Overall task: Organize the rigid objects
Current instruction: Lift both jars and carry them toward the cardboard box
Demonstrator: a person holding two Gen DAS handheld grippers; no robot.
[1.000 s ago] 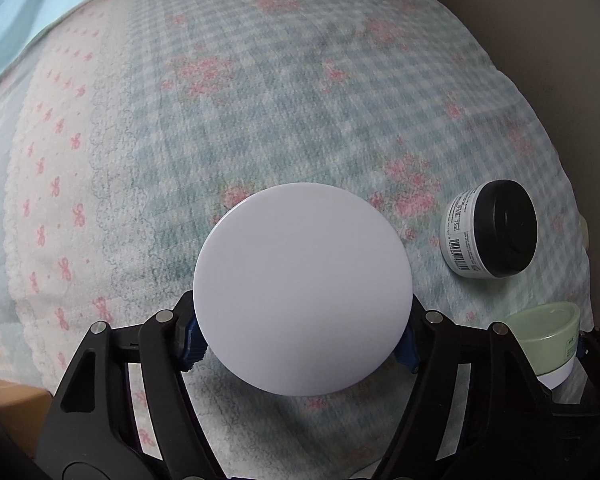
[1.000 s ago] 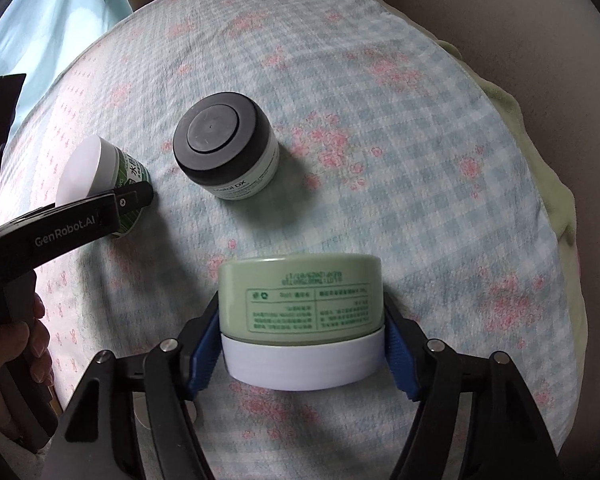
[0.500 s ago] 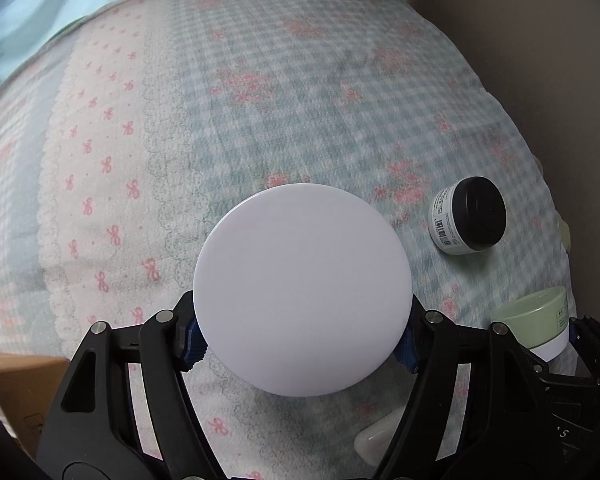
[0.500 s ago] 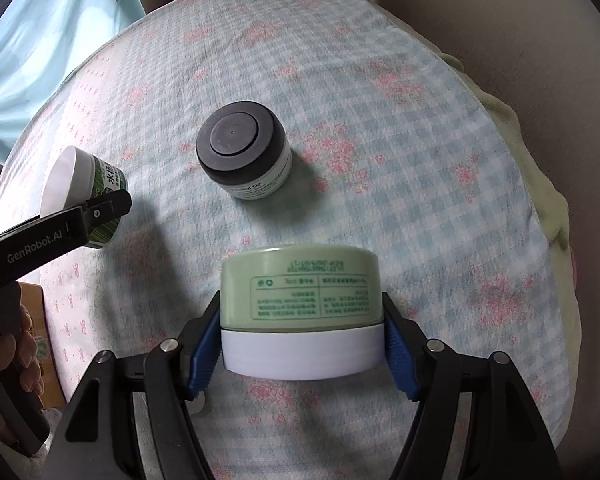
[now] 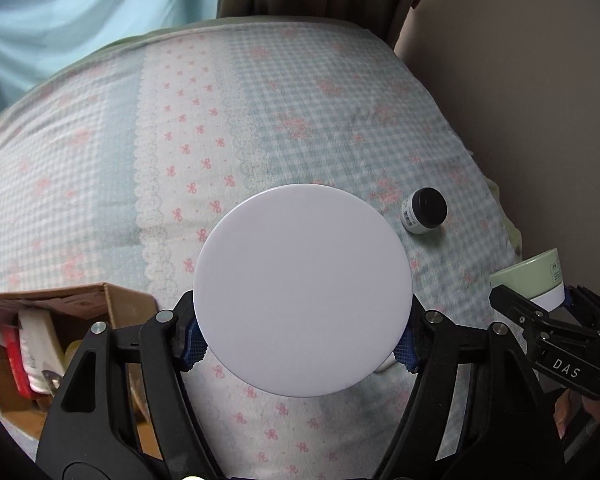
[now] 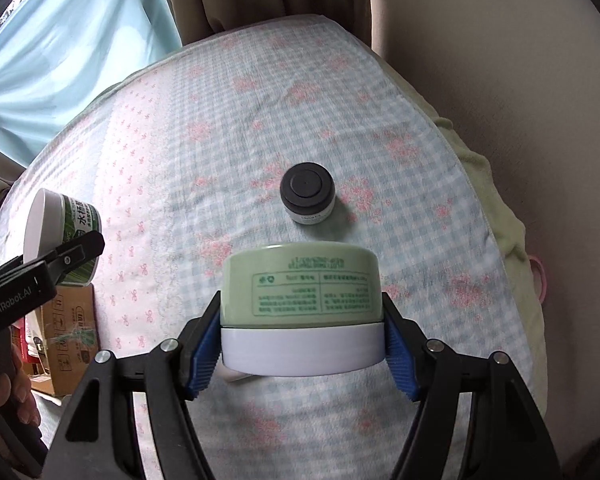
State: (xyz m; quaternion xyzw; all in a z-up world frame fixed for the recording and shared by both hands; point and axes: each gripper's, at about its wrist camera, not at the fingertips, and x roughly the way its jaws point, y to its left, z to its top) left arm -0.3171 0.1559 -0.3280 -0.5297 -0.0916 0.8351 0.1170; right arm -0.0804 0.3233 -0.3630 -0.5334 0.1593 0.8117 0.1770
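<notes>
Looking through the left wrist camera:
Left gripper (image 5: 302,340): you had it clamped on a white-lidded jar (image 5: 302,288), the blue pads (image 5: 194,344) pressing both sides; only the round white lid faced the lens.
Bedspread (image 5: 260,120): checked blue with pink flowers, it lay well below the jar you held.
Black-lidded jar (image 5: 424,216): it stood alone on the bedspread, off to your right.
Cardboard box (image 5: 112,300): it sat at lower left beside the bed, open, with bottles inside.
Right gripper (image 5: 556,304): you had it at the right edge, gripping a pale green tub (image 5: 534,276).

Right wrist camera:
Right gripper (image 6: 302,350): you held it closed on the pale green tub (image 6: 302,288), upside down, its white lid at the bottom between the pads.
Black-lidded jar (image 6: 308,198): it stood upright on the bedspread (image 6: 400,220), beyond the tub and apart from it.
Left gripper (image 6: 66,258): at the left edge you held the white-lidded jar (image 6: 60,236) tilted on its side, above the cardboard box (image 6: 70,340).
</notes>
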